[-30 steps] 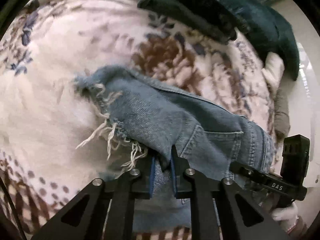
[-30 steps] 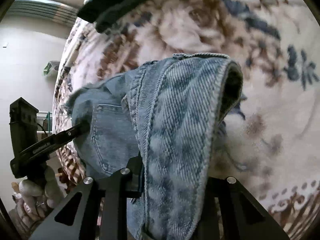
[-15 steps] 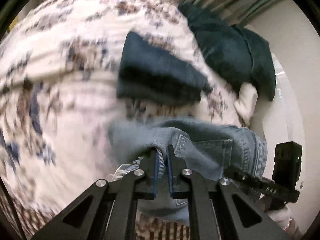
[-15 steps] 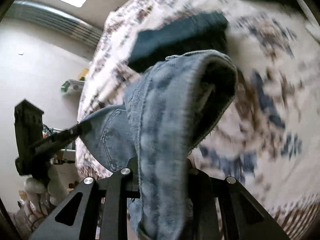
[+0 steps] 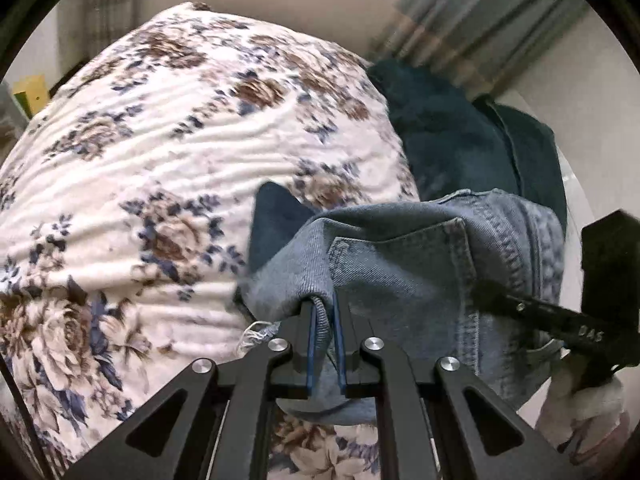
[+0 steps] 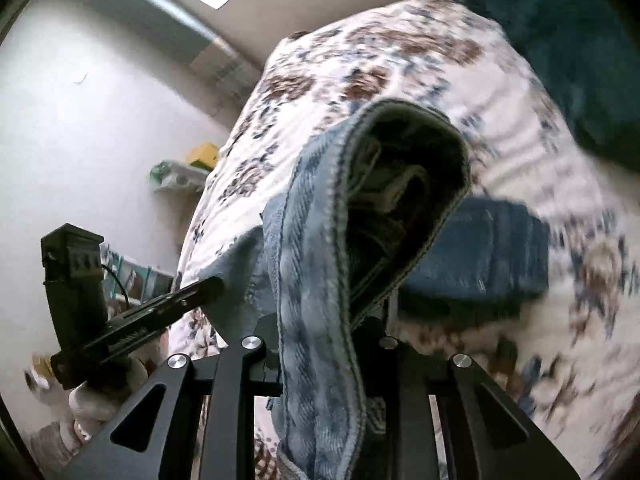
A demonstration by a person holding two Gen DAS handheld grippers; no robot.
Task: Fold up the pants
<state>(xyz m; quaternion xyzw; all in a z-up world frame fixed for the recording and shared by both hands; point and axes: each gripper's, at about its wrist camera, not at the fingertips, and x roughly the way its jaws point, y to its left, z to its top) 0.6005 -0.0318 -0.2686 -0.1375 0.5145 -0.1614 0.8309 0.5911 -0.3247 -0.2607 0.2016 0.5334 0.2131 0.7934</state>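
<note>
The light blue denim pants [image 5: 420, 264] hang bunched between both grippers, lifted above the floral bedspread [image 5: 160, 152]. My left gripper [image 5: 323, 312] is shut on a fold of the denim beside the back pocket. My right gripper [image 6: 328, 320] is shut on the thick waistband [image 6: 316, 280], which loops up over it and hides its fingertips. The right gripper also shows at the right edge of the left wrist view [image 5: 560, 320], and the left gripper at the left of the right wrist view [image 6: 160, 304].
A folded dark blue garment [image 6: 480, 256] lies flat on the bed just beyond the pants [image 5: 276, 220]. A pile of dark teal clothes [image 5: 472, 140] sits at the bed's far right by the curtain. A wall and a small shelf [image 6: 180, 176] lie left.
Both grippers have risen and tilted up with the pants. The frayed hem has dropped almost out of sight. The folded dark garment now lies right behind the pants.
</note>
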